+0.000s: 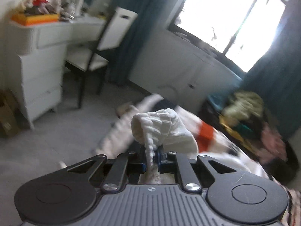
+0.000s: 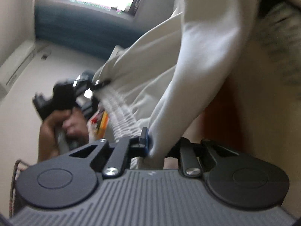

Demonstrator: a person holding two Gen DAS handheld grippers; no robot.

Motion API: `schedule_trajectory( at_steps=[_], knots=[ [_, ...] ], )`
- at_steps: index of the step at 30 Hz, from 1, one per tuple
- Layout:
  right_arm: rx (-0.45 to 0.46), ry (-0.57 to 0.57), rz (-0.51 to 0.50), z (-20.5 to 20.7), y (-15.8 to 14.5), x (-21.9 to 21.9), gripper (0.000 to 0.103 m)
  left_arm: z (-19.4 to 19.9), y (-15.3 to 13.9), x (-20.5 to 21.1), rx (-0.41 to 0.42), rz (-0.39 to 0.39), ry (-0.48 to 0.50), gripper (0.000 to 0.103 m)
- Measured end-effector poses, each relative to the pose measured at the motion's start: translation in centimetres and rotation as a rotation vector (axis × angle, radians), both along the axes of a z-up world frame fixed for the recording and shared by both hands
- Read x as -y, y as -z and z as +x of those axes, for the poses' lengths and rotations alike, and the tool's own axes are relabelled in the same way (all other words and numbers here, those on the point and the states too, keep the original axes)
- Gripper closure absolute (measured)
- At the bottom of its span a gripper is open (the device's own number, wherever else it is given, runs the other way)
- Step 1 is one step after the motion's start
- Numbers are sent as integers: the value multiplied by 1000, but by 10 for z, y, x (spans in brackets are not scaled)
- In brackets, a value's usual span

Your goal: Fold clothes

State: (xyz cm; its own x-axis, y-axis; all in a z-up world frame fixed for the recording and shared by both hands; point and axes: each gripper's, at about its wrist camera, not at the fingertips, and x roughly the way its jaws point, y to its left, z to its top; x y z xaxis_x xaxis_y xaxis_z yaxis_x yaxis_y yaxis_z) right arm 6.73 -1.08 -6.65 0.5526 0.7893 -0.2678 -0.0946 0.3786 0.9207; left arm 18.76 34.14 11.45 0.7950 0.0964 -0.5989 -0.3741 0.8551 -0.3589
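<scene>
A white garment [image 1: 165,130] with a ribbed, gathered elastic edge bunches up just past my left gripper [image 1: 152,156], which is shut on that edge. In the right wrist view the same white cloth [image 2: 197,66] stretches up and across, and my right gripper [image 2: 150,145] is shut on a fold of it; the right-hand finger is hidden behind the fabric. The left gripper [image 2: 97,83] shows there too, held by a person's hand [image 2: 62,124] and clamped on the gathered edge. The garment hangs taut between the two grippers, lifted off the surface.
A white dresser [image 1: 41,79] with an orange tray [image 1: 35,18] and a white chair [image 1: 105,43] stand at the left. A bright window [image 1: 225,18] and teal curtains are behind. A heap of mixed clothes [image 1: 248,116] lies at the right, beside a bed cover with an orange patch [image 1: 206,133].
</scene>
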Motion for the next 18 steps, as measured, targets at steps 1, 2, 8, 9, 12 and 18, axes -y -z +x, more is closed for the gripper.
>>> schedule_trajectory(
  at_steps=[1,2,8,9,12,18],
  knots=[
    [0,-29,1,12,-1,-19,87,12,1,-12,-8,30,-20,92],
    [-15,-52,1,24,1,-35,87,22,4,-21,-19,50,-35,92],
    [-149,-135,-19,68,32,-79,87,79,55,-61,-135,68,-66,92],
    [-165,-140,-25,72,36,-81,87,84,63,-61,-141,78,-59,92],
    [-150,-169,-36,75,31,-82,85,91,77,-58,-143,113,-50,91],
    [-200,-192,-43,72,9,-80,12,67,67,-39,-144,182,-23,68]
  ],
)
